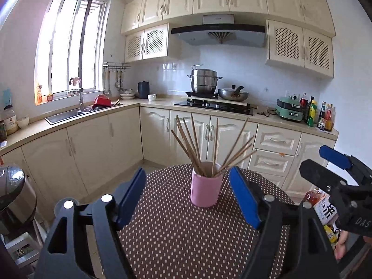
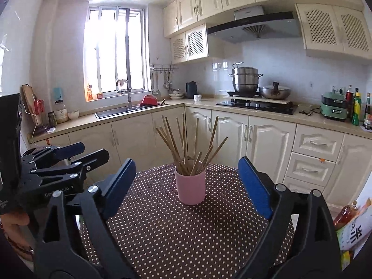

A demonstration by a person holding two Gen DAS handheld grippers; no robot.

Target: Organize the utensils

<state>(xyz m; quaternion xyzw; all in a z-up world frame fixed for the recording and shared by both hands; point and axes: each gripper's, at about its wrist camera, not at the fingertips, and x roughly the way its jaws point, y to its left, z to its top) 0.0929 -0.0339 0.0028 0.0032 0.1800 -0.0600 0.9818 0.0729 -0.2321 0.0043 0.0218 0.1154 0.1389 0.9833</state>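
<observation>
A pink cup (image 1: 204, 190) stands upright on the round brown polka-dot table (image 1: 176, 237), with several wooden chopsticks (image 1: 209, 146) fanned out of it. My left gripper (image 1: 188, 194) is open and empty, its blue pads either side of the cup in view, short of it. My right gripper (image 2: 186, 186) is also open and empty, facing the same cup (image 2: 190, 188) and chopsticks (image 2: 188, 146). The right gripper shows at the right edge of the left wrist view (image 1: 330, 162). The left gripper shows at the left of the right wrist view (image 2: 79, 153).
Cream kitchen cabinets and a countertop (image 1: 148, 103) run behind the table, with a sink (image 1: 67, 114), stove (image 1: 214, 105) and pots. A rice cooker (image 1: 14, 190) stands at left. A rice bag and bottle (image 2: 355, 223) sit to the table's right.
</observation>
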